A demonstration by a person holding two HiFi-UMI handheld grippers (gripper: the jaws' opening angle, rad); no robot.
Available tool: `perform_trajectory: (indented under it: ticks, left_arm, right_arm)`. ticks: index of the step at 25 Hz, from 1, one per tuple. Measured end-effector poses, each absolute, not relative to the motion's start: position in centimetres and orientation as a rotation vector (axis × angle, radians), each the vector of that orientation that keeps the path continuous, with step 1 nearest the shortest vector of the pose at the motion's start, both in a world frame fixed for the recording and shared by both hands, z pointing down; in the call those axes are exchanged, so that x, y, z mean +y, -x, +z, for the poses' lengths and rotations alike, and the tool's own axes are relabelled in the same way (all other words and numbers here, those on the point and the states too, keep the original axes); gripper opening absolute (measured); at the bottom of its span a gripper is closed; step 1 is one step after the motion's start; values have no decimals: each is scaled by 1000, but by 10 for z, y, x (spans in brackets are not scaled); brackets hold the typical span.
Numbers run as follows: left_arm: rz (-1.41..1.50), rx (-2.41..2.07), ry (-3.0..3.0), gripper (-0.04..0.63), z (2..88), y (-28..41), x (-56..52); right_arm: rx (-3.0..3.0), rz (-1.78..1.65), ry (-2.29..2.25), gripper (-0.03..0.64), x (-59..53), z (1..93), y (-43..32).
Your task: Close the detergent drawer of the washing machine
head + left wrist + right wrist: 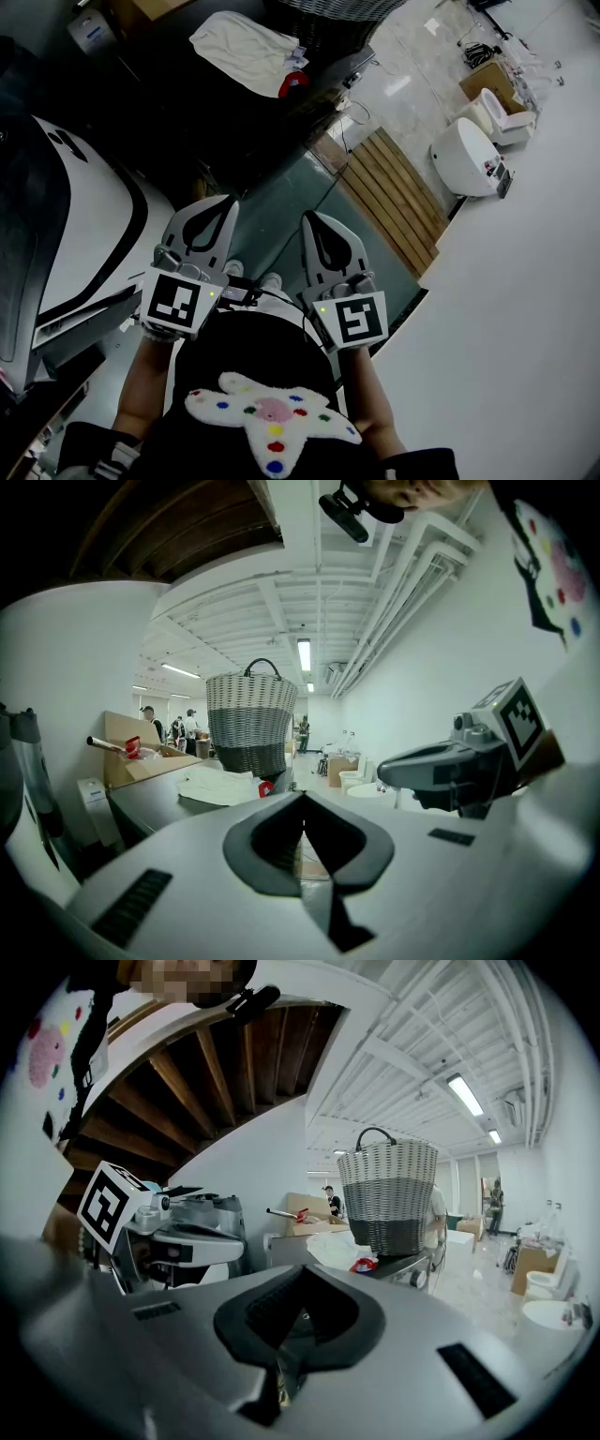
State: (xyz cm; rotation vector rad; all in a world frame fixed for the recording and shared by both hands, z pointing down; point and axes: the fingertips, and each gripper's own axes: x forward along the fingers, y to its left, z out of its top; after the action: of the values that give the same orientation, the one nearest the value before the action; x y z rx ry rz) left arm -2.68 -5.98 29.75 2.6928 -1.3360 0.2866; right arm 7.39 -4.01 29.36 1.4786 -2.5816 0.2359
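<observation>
Head view: my left gripper (pixel 225 202) and right gripper (pixel 311 217) hover side by side, jaws together, holding nothing. The white machine (pixel 94 216) at the left is probably the washer. I cannot see its drawer, so progress is unclear.

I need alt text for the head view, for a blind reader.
Seen from above, a person holds the left gripper and the right gripper side by side, both shut and empty. Beyond them, a white cloth lies on a dark counter.
</observation>
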Motion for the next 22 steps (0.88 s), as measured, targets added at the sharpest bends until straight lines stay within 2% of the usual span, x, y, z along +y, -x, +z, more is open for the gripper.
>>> perform_trajectory:
  ticks: [22]
  left_arm:
    - [288,-1342,-2691,11,299,28,-62]
  right_arm:
    - [-2572,215,-1471,3,-40,295,-72]
